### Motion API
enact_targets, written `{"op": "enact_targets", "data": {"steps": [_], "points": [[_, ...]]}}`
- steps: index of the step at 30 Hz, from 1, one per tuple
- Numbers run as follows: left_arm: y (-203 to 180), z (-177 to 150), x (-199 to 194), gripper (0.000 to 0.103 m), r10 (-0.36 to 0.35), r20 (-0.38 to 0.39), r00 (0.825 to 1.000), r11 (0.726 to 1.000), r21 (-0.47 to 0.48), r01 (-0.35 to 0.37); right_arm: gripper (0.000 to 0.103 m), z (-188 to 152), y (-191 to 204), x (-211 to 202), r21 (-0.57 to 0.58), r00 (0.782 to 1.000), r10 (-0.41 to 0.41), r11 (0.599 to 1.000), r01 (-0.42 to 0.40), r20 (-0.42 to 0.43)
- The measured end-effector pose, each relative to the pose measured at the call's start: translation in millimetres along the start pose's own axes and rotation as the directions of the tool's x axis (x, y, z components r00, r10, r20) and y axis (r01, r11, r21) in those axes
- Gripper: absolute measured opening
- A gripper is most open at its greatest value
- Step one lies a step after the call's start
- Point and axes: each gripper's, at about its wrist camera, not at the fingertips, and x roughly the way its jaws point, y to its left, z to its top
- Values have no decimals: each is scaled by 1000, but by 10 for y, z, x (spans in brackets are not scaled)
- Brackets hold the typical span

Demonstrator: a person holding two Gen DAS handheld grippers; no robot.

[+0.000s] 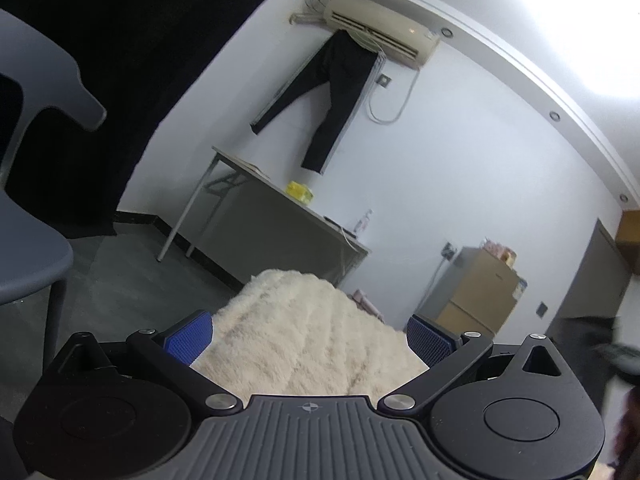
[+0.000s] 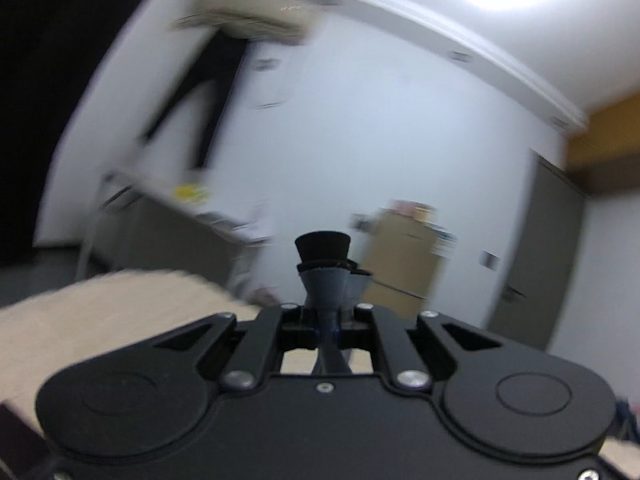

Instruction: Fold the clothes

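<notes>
Cream fleece garment (image 1: 308, 332), one piece whose near end my gripper bodies hide, lies between my left gripper's (image 1: 310, 334) wide-apart jaws, while my blurred right gripper (image 2: 326, 264) beside it has its jaws pressed together, empty.

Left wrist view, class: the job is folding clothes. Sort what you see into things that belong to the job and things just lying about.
Belongs to the job:
- cream fluffy garment
- left gripper, fingers apart around it
- right gripper, fingers together

Just lying about:
- black trousers hanging under the air conditioner
- yellow pack on the grey desk
- blue-grey chair
- brown cabinet
</notes>
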Motion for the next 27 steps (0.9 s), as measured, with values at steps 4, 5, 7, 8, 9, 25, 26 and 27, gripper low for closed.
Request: {"op": "enact_targets", "data": {"steps": [4, 5, 7, 8, 9, 25, 26, 27], "points": [[13, 14, 0, 103, 18, 2, 1000, 1000, -1, -18, 6, -279, 1221, 20, -134, 977, 189, 970, -201, -98], [11, 14, 0, 103, 20, 1, 1000, 1000, 1, -20, 6, -433, 1646, 5, -174, 956, 251, 945, -276, -154], [7, 16, -2, 103, 24, -3, 1000, 1000, 7, -24, 13, -638, 2110, -43, -224, 916, 305, 904, -364, -260], [5, 18, -7, 103, 25, -3, 1000, 1000, 7, -25, 18, -721, 2277, -111, -238, 910, 300, 898, -371, -287], [6, 20, -12, 103, 22, -3, 1000, 1000, 6, -22, 20, -796, 2434, -184, -252, 904, 295, 891, -377, -310], [-39, -26, 50, 103, -26, -47, 999, 999, 25, 28, 62, -1103, -21, -378, 171, 951, 292, 947, -273, -98], [-49, -38, 73, 103, -28, -55, 998, 999, 28, 30, 36, -1237, -212, -276, 208, 951, 264, 951, -228, -162], [-62, -50, 89, 103, -28, -62, 998, 999, 33, 30, 21, -1370, -404, -175, 241, 945, 237, 954, -181, -227]]}}
